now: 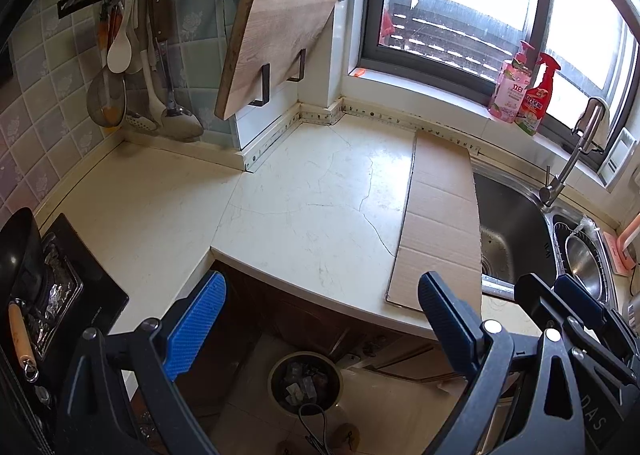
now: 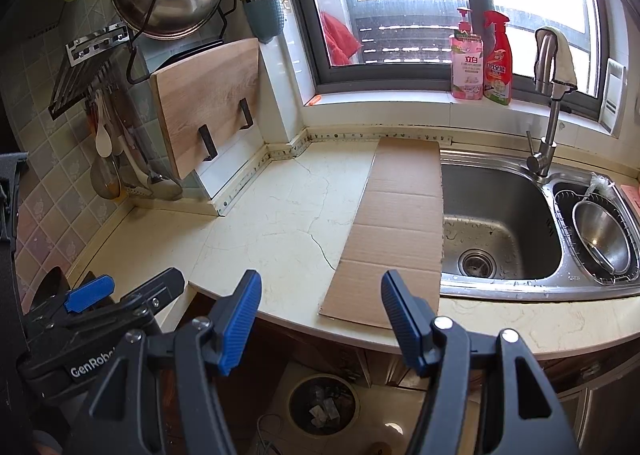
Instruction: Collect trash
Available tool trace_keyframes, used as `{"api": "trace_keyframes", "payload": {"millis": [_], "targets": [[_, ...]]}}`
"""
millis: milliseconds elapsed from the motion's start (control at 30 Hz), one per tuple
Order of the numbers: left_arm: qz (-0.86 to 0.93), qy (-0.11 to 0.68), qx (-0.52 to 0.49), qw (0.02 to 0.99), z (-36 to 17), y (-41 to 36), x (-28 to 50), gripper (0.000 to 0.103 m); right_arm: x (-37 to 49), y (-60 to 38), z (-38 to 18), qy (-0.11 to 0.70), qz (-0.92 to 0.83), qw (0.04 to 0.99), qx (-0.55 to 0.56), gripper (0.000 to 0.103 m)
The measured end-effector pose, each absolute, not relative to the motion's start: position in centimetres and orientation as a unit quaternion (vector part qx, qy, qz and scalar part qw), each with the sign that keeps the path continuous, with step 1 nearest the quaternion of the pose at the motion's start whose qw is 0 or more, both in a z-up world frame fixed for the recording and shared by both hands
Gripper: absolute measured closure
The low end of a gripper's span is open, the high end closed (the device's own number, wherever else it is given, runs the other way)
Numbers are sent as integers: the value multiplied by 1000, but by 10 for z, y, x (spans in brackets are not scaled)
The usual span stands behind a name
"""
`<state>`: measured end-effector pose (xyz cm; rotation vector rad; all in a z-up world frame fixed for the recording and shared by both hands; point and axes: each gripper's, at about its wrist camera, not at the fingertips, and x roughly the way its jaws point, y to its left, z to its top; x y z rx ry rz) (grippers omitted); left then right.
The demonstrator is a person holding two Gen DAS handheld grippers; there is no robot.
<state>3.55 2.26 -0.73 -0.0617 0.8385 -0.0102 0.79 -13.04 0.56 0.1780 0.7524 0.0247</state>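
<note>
While the small bits inside are too blurry to name, the round dark trash bin [image 2: 323, 401] sits on the floor below the pale stone table [image 2: 276, 223]. One flat brown cardboard sheet [image 2: 396, 227] lies beside the steel sink [image 2: 500, 215]. Left gripper [image 1: 320, 325] and right gripper [image 2: 320, 321] fingers are spread wide, holding nothing.

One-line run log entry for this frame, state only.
left gripper open, empty | right gripper open, empty | cardboard sheet flat on counter beside sink | trash bin on floor, holds scraps
</note>
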Motion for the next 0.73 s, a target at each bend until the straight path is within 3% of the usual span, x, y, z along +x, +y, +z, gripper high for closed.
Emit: {"api": "trace_keyframes", "payload": {"millis": [733], "targets": [[11,400,-15,916,-6,-3,48,7,21,-156,1,364,30,926,98,40]]}}
